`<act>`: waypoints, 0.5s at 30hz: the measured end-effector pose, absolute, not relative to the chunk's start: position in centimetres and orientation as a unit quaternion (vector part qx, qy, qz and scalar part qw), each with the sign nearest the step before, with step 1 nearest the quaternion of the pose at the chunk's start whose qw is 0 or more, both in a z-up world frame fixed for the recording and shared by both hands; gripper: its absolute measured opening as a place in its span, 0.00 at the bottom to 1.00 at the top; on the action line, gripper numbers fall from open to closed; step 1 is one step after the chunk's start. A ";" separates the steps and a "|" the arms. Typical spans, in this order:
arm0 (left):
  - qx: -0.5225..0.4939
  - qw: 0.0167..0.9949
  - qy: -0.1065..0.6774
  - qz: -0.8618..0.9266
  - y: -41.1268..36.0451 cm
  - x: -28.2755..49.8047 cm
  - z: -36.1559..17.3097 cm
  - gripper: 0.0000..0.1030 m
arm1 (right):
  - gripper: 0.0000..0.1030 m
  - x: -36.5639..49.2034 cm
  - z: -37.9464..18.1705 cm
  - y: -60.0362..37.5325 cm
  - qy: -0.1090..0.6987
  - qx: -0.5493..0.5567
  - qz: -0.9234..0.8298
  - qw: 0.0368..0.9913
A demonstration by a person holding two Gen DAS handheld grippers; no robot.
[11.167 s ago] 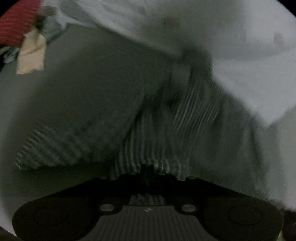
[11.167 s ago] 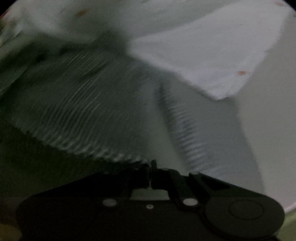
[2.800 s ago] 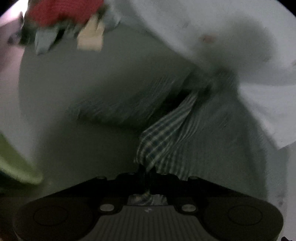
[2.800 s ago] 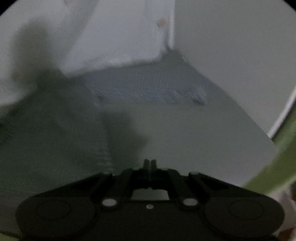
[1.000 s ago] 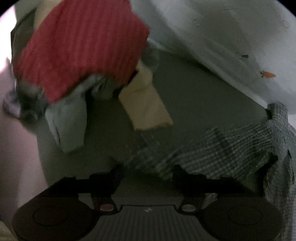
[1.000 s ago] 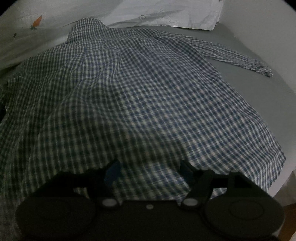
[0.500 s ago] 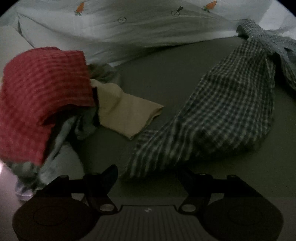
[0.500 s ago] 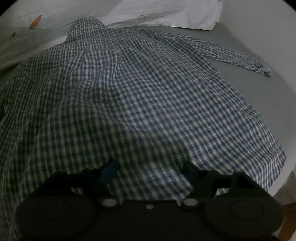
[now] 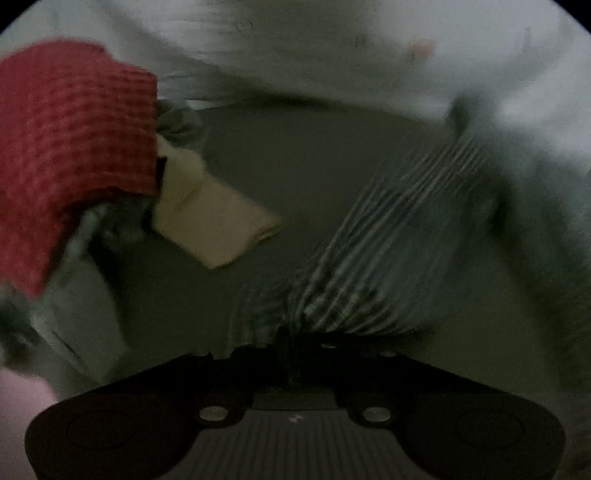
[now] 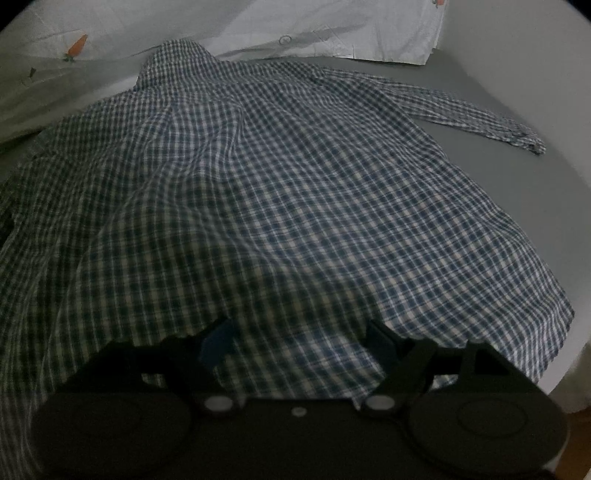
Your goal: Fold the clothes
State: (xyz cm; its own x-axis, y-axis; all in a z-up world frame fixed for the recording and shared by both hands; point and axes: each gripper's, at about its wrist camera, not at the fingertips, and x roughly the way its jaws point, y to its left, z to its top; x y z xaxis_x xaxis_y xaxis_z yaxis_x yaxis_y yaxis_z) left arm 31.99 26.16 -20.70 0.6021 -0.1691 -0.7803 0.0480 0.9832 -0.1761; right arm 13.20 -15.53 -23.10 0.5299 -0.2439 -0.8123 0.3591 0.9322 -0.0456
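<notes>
On the grey bed, checked shirt (image 10: 295, 192) spread flat, left tongs (image 9: 290, 341) just closed, pinching its sleeve, right tongs (image 10: 299, 339) wide.

The checked shirt (image 10: 280, 206) lies spread across the bed (image 10: 498, 184), its collar toward the far edge and its hem at the near edge. One sleeve (image 10: 476, 114) reaches out toward the bed's far right corner. Behind the collar, a printed sheet (image 10: 332, 29) covers the far edge. In the left wrist view, a heap of clothes (image 9: 74, 136) sits at the left edge, with the shirt's other sleeve (image 9: 388, 251) just right of it.
</notes>
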 end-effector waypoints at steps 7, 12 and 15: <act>-0.375 0.855 0.349 -0.083 33.4 28.9 -16.4 0.11 | 0.81 13.2 -23.3 -15.8 0.449 0.077 -0.178 0.872; -0.356 0.800 0.477 0.078 34.8 30.8 -23.4 0.25 | 0.82 13.0 -23.4 -15.7 0.444 0.078 -0.183 0.873; -0.305 0.810 0.492 0.095 33.8 30.4 -24.6 0.58 | 0.81 13.0 -23.4 -15.5 0.443 0.075 -0.188 0.873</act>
